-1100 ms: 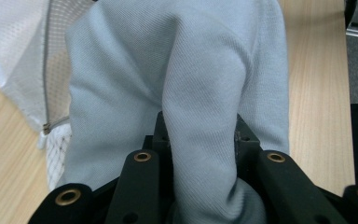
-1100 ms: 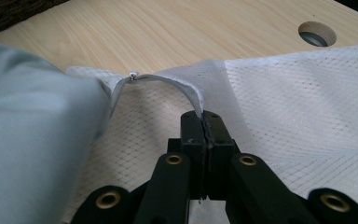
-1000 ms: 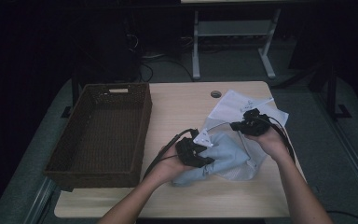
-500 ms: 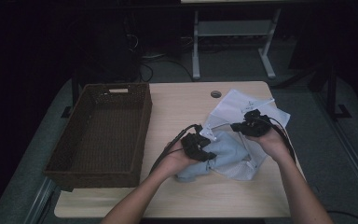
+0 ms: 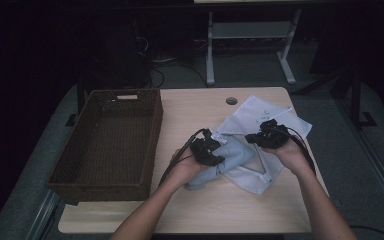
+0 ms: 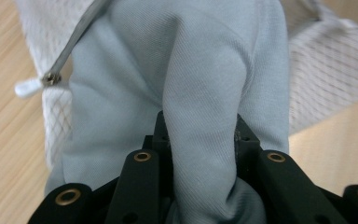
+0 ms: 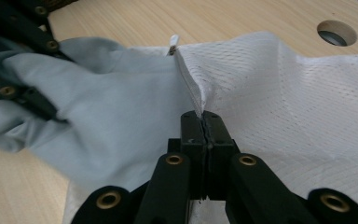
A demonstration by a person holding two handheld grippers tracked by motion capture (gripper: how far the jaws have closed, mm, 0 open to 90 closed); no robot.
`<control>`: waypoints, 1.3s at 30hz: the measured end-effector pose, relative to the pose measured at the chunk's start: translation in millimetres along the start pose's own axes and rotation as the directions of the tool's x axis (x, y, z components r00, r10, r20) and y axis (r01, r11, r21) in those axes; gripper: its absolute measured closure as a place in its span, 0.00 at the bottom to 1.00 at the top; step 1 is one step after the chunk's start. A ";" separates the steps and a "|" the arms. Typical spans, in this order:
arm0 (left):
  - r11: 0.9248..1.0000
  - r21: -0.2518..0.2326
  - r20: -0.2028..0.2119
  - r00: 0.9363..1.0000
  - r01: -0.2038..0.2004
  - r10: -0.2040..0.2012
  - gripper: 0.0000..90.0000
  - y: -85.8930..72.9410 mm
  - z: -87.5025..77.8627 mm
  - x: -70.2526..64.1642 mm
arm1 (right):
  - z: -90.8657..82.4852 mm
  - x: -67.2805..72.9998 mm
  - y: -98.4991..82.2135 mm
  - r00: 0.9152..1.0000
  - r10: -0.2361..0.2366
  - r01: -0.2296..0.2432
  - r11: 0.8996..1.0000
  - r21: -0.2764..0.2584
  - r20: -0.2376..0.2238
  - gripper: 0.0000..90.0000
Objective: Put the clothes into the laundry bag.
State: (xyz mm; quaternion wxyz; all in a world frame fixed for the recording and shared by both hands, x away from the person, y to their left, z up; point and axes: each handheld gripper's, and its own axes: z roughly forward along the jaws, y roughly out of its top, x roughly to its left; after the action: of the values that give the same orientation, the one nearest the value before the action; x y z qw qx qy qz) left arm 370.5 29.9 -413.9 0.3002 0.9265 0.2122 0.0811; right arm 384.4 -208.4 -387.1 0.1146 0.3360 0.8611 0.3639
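Note:
A white mesh bag [image 5: 272, 117] with a zipper lies on the right half of the wooden table [image 5: 195, 112]. A pale blue cloth [image 5: 232, 152] sits half inside its mouth. My left gripper [image 5: 214, 150] is shut on a thick fold of the blue cloth [image 6: 205, 107], just left of the bag. In the left gripper view the zipper pull [image 6: 28, 86] hangs at the bag's edge. My right gripper [image 5: 260, 138] is shut on the zipper edge of the mesh bag [image 7: 279, 93], its jaws pinching a raised ridge of the mesh. The left gripper's black links [image 7: 9, 51] show in the right gripper view.
A dark woven basket [image 5: 105, 145] stands on the left half of the table. A round cable hole [image 5: 231, 100] is near the far edge. Bare wood lies in front of the bag. Metal stand legs [image 5: 250, 45] rise beyond the table.
My left gripper has carried the blue cloth to the right and slightly down, pushing it toward the bag's mouth. The right gripper has stayed in place on the bag's edge.

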 end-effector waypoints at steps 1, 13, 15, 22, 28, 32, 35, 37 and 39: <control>1.000 0.001 -0.015 1.000 0.009 -0.008 0.78 -1.1 0.5 2.5 | -0.2 1.3 0.3 1.000 0.000 0.000 1.000 0.001 -0.007 0.98; 0.999 -0.019 0.000 1.000 -0.032 0.032 0.78 5.7 -4.4 -13.7 | 2.5 13.2 6.2 0.999 -0.026 0.025 1.000 -0.008 -0.035 0.98; 0.999 -0.017 0.002 0.999 -0.033 0.033 0.77 9.1 -1.7 -18.0 | 1.3 14.5 7.3 0.999 -0.027 0.026 1.000 -0.013 -0.041 0.98; 0.999 -0.042 -0.016 0.999 0.033 -0.033 0.76 14.0 12.8 -14.5 | -0.3 21.1 9.4 0.998 -0.045 0.044 0.999 -0.018 -0.049 0.98; 0.995 -0.061 0.032 0.997 0.078 -0.076 0.51 2.3 19.6 -8.4 | 3.2 17.0 5.4 0.998 -0.037 0.037 0.999 -0.001 -0.048 0.98; 0.991 -0.099 0.041 0.996 0.087 -0.084 0.34 -3.3 0.3 -8.5 | 4.2 14.8 3.7 0.998 -0.033 0.033 0.999 0.001 -0.046 0.98; 0.985 -0.141 0.033 0.994 0.104 -0.100 0.32 -10.2 -20.1 -1.6 | 3.7 15.3 3.8 0.999 -0.030 0.030 1.000 0.001 -0.044 0.98; 0.981 -0.154 0.017 0.993 0.120 -0.119 0.33 -15.7 -30.8 6.0 | 3.3 15.9 4.0 0.999 -0.030 0.030 1.000 0.000 -0.042 0.98; 0.980 -0.146 -0.018 0.990 0.137 -0.142 0.36 -21.7 -34.8 15.3 | 3.1 16.1 4.2 0.999 -0.035 0.034 0.999 -0.002 -0.042 0.98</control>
State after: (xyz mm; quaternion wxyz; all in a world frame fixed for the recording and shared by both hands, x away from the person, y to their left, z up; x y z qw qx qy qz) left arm 367.1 70.6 -398.3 0.3684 0.8838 0.2744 0.0882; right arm 375.8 -194.0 -385.6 0.1029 0.3133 0.8688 0.3695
